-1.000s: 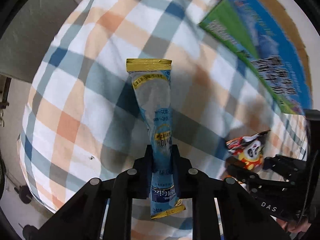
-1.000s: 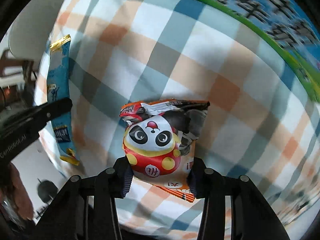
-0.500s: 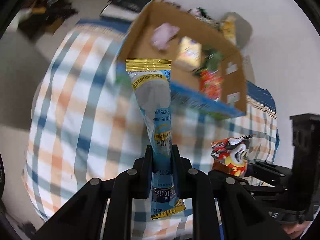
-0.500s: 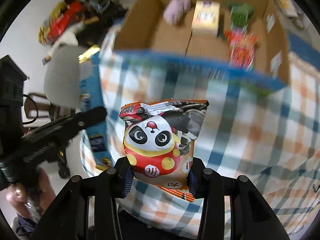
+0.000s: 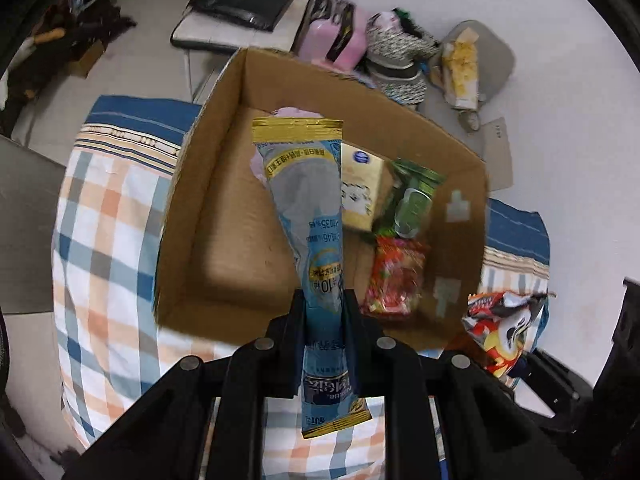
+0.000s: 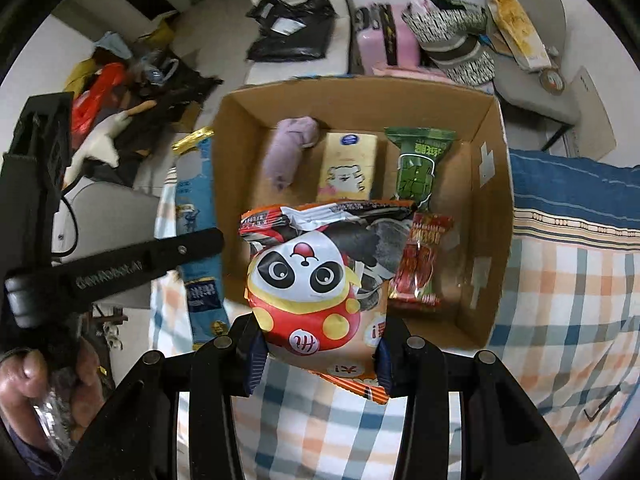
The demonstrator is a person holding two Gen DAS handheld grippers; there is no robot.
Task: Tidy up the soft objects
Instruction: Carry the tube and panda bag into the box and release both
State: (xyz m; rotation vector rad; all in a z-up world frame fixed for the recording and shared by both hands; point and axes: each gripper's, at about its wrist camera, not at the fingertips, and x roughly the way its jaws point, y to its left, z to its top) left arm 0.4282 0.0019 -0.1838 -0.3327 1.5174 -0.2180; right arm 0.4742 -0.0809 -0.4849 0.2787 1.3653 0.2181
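My left gripper point(image 5: 323, 312) is shut on a long blue pouch with a gold top point(image 5: 308, 208), held upright above the near wall of an open cardboard box point(image 5: 192, 216). My right gripper point(image 6: 318, 344) is shut on a red and white panda snack bag point(image 6: 308, 276), also over the box's near edge point(image 6: 468, 332). Inside the box lie a lilac soft toy point(image 6: 290, 148), a yellow pack point(image 6: 350, 164), a green packet point(image 6: 418, 160) and a red packet point(image 6: 422, 264). The panda bag point(image 5: 504, 324) shows at the right of the left wrist view, the blue pouch point(image 6: 198, 240) at the left of the right wrist view.
The box rests on a plaid cloth point(image 6: 568, 300) in blue, orange and white. Behind it the floor holds a pink case point(image 6: 384, 40), a striped bag point(image 6: 456, 44), a black plastic bag point(image 6: 292, 28) and other clutter. A hand point(image 6: 44, 384) grips the left tool's handle.
Both grippers have lifted from close over the plaid cloth and tilted up, bringing the open box and its contents into view. Each keeps its hold on its packet.
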